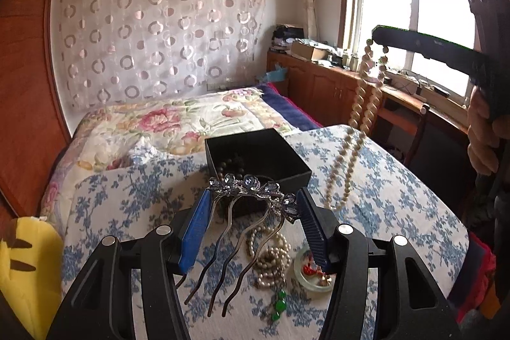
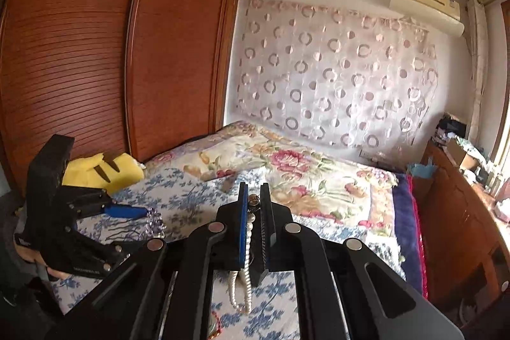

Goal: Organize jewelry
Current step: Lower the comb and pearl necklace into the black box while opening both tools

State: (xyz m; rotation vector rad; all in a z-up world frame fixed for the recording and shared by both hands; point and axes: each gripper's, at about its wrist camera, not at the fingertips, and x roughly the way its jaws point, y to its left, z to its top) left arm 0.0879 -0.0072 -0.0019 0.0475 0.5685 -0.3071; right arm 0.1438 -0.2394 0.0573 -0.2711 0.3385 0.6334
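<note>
My left gripper (image 1: 255,196) is shut on a silver hair comb (image 1: 245,183) with blue crystals, holding it by its ends, prongs pointing toward the camera. Just behind it an open black box (image 1: 293,184) stands on the blue-flowered bedspread, with dark beads inside. My right gripper (image 2: 254,190) is shut on a long pearl necklace (image 2: 248,231). In the left wrist view the right gripper (image 1: 377,37) is high at the right and the pearl necklace (image 1: 366,104) hangs from it down to the bedspread. Under the comb lie pearl bracelets (image 1: 271,260), a green pendant (image 1: 280,305) and a pale bangle (image 1: 314,276).
A yellow plush toy (image 1: 28,270) lies at the bed's left edge by the wooden wardrobe (image 2: 79,53). A floral quilt (image 1: 178,120) covers the far half of the bed. Wooden cabinets (image 1: 318,85) with clutter run under the window on the right. A person's hand (image 1: 481,133) grips the right tool.
</note>
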